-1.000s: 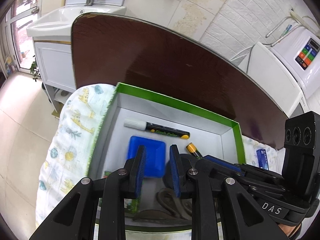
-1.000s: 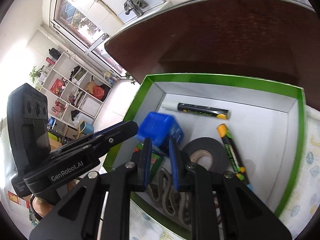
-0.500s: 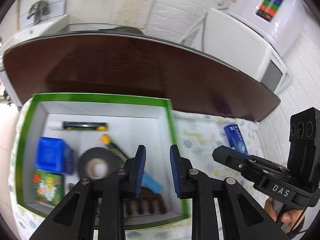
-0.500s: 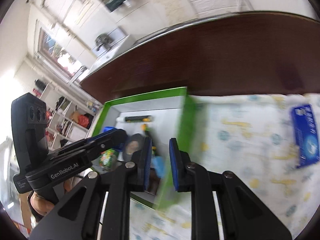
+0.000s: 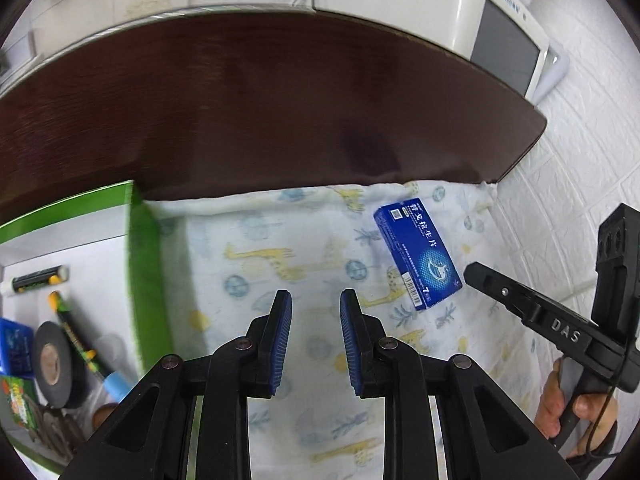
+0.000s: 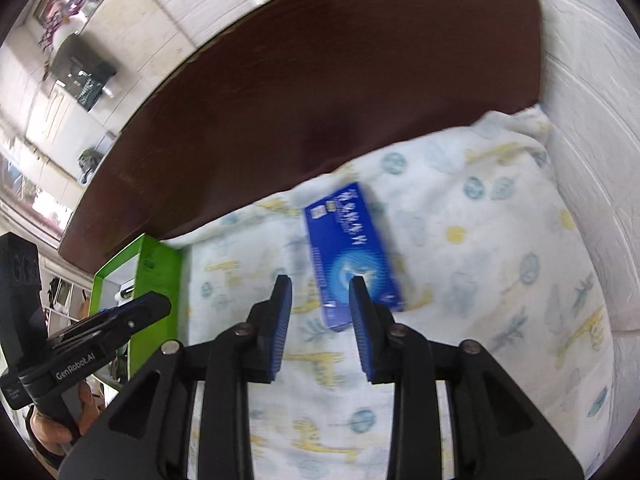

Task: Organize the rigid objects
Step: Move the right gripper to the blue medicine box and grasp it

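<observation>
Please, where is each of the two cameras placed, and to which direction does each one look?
Left wrist: sits on the left gripper, looking down along its fingers at the giraffe cloth, the green box at left; the right gripper and its hand show at right.
Right wrist: sits on the right gripper, jaws opening with nothing between them, looking down at the blue carton; the left gripper shows at left.
Shared: cloth, carton, green box, dark table.

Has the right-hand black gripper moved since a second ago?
Yes. The right gripper has swung rightward from above the green-rimmed box to the flat blue carton; its jaws are opening, nothing between them.
</observation>
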The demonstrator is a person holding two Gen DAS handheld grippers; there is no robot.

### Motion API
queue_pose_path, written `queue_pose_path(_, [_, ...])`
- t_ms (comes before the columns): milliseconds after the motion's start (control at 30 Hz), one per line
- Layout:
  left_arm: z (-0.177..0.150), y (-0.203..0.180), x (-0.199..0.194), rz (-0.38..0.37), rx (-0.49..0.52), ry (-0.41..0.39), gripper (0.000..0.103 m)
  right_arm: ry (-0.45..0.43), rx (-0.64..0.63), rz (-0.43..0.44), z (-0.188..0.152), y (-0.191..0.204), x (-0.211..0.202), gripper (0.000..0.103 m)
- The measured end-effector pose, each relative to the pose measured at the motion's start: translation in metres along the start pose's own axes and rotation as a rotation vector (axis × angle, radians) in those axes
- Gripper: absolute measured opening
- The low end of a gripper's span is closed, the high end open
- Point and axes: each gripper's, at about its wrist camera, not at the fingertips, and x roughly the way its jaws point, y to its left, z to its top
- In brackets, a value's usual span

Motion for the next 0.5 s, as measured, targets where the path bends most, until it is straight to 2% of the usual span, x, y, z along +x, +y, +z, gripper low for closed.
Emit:
queue_pose_path(133, [0.013, -0.018, 0.023, 0.019, 0.035, -0.003, 0.024, 0.013, 0.016, -0.035, -0.006, -0.015, 0.001, 0.031])
queue_pose_path(300, [0.030, -0.036, 0.046, 0.026, 0.052, -0.008, 0.024, 0.024, -0.017, -0.101, -0.023, -0.024, 0.001, 0.055])
queue_pose_path(500, [0.038, -0.041, 0.059, 0.023, 0.053, 0.002, 0.024, 0.019, -0.184, -0.166, -0.030, 0.005, 0.020, 0.069])
